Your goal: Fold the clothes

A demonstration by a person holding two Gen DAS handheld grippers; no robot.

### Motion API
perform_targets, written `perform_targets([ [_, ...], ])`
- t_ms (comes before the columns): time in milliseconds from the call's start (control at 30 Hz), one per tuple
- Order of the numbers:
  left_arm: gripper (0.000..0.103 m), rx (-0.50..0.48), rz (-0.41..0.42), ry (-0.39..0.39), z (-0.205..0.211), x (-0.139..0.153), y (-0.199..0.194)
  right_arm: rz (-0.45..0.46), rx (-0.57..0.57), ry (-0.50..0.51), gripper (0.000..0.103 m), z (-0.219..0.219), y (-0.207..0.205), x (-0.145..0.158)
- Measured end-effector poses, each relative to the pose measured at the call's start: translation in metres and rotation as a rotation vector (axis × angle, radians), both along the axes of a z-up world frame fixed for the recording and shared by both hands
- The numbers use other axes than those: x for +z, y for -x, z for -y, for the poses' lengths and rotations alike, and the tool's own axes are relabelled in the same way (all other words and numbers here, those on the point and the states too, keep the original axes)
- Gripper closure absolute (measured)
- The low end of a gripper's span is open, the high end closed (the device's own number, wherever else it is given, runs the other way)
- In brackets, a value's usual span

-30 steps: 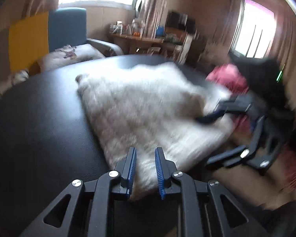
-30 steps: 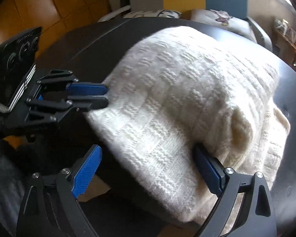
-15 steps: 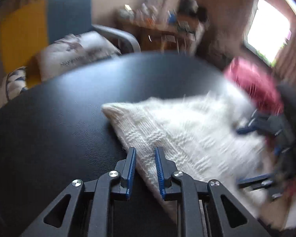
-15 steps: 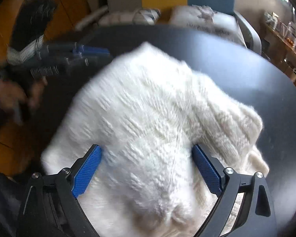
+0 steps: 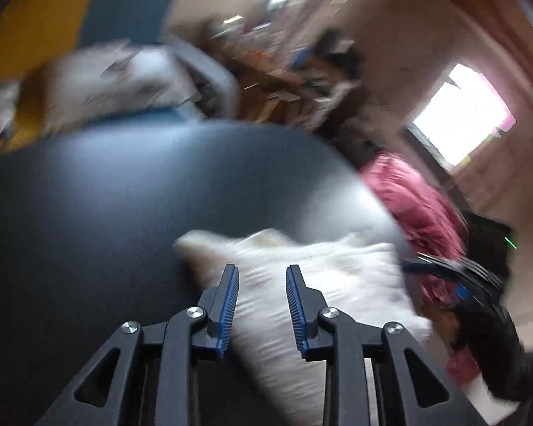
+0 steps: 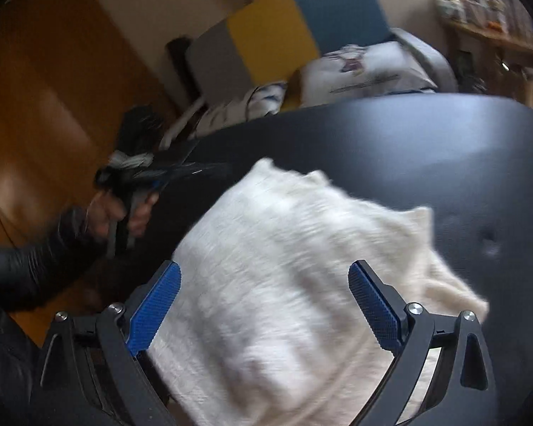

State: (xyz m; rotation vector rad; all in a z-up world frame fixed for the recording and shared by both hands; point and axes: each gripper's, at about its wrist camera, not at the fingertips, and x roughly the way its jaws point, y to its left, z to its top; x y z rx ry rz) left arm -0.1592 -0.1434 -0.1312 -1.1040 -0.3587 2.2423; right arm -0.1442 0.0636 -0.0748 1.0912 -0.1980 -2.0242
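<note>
A white knitted sweater lies bunched in a thick, compact bundle near your edge of the dark table, more than one layer showing at its right side. Your right gripper hangs over it with its blue fingers spread wide, one on each side of the bundle and closed on nothing. That stance would suit either pressing the stack flat or reaching for a fresh fold. Your left gripper, seen from its own camera, has its fingers set a modest gap apart with knit showing between them; motion blur hides whether they touch the cloth. In the right wrist view that gripper sits off the bundle's left edge, gripped by your hand in a dark sleeve.

Beyond the table stand a yellow and blue chair with printed cushions and a cluttered wooden shelf. A pink garment waits at the table's far right, close to the sweater. Nothing on the table blocks the bundle.
</note>
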Motion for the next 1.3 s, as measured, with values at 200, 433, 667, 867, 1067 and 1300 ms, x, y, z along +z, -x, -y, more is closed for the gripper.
perform_targets([
  [200,0.076,-0.286,-0.106,0.199,-0.091,0.011,-0.004,-0.029,0.022,-0.038,0.006,0.03,0.04,-0.021],
  [433,0.076,-0.536,-0.223,0.361,-0.144,-0.011,-0.034,0.006,0.246,-0.075,0.004,0.022,0.082,-0.024],
  [667,0.076,-0.543,-0.245,0.261,-0.128,-0.017,-0.029,0.185,0.567,-0.042,0.004,0.026,0.118,-0.04],
  [867,0.076,-0.565,-0.251,0.266,-0.121,-0.009,-0.032,0.284,0.806,-0.135,0.004,0.04,0.11,-0.046],
  [1067,0.075,-0.626,-0.164,0.28,-0.123,-0.014,-0.017,0.388,1.034,-0.256,0.004,0.051,0.099,-0.051],
  [1300,0.073,-0.644,-0.122,0.315,-0.137,-0.017,0.0,0.457,1.118,-0.343,0.004,0.05,0.091,-0.07],
])
